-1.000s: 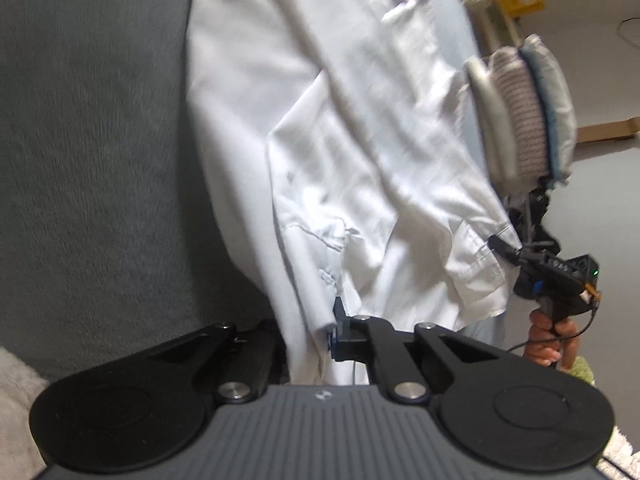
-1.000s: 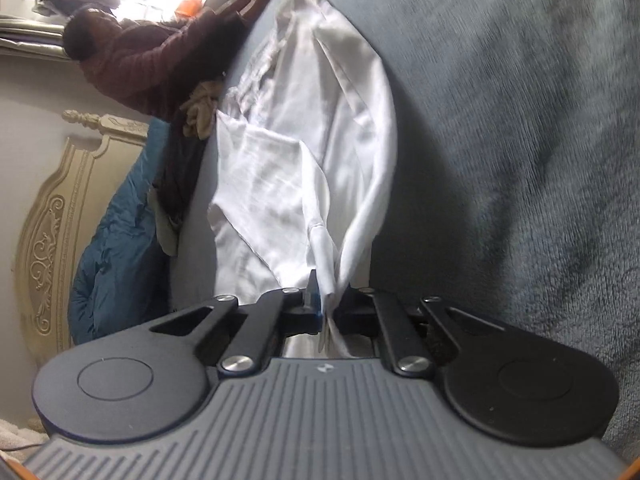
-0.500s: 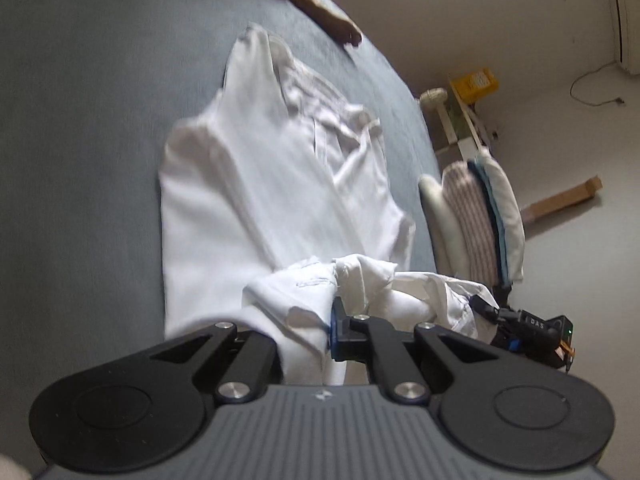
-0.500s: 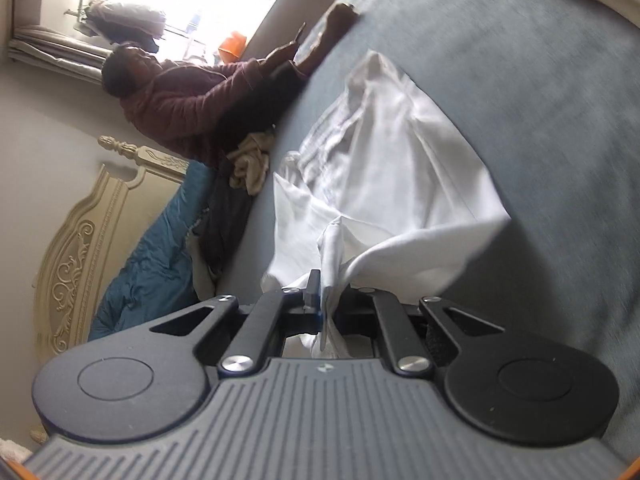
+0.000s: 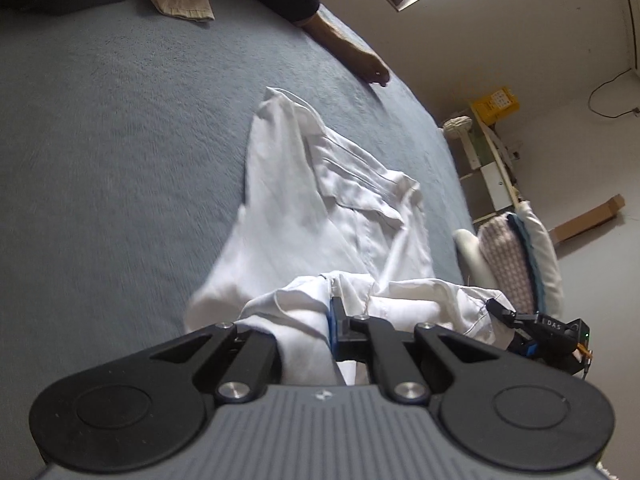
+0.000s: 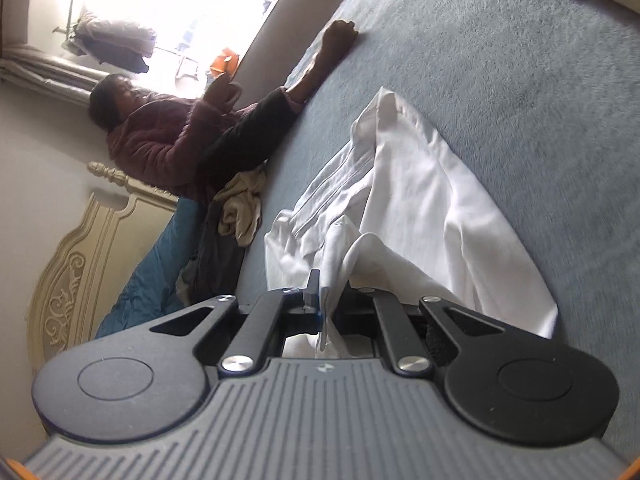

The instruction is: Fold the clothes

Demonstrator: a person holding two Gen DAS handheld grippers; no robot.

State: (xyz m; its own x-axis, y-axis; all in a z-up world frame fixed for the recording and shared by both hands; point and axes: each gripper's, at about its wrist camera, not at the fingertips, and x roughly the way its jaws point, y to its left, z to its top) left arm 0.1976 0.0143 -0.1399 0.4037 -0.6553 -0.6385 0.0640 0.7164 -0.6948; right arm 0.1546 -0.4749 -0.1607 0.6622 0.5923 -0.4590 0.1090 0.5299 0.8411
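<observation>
A white shirt (image 5: 320, 200) lies stretched out on the blue-grey bed cover (image 5: 100, 140), its far end flat and its near end lifted and bunched. My left gripper (image 5: 320, 320) is shut on the bunched near edge of the shirt. My right gripper (image 6: 326, 300) is shut on another part of the same near edge, and the shirt (image 6: 420, 220) runs away from it over the cover. The right gripper also shows at the right of the left wrist view (image 5: 496, 308), close beside my left one.
A person in a maroon jacket (image 6: 168, 136) sits on the bed's far side, leg and foot (image 5: 360, 60) stretched out beyond the shirt. Beige clothes (image 6: 240, 204) lie by them. Stacked cushions (image 5: 516, 256) stand past the bed edge. A carved headboard (image 6: 80, 264) is at left.
Both grippers, still holding the shirt, have swung from hanging it up to laying it out along the bed. More of the shirt now rests flat on the cover.
</observation>
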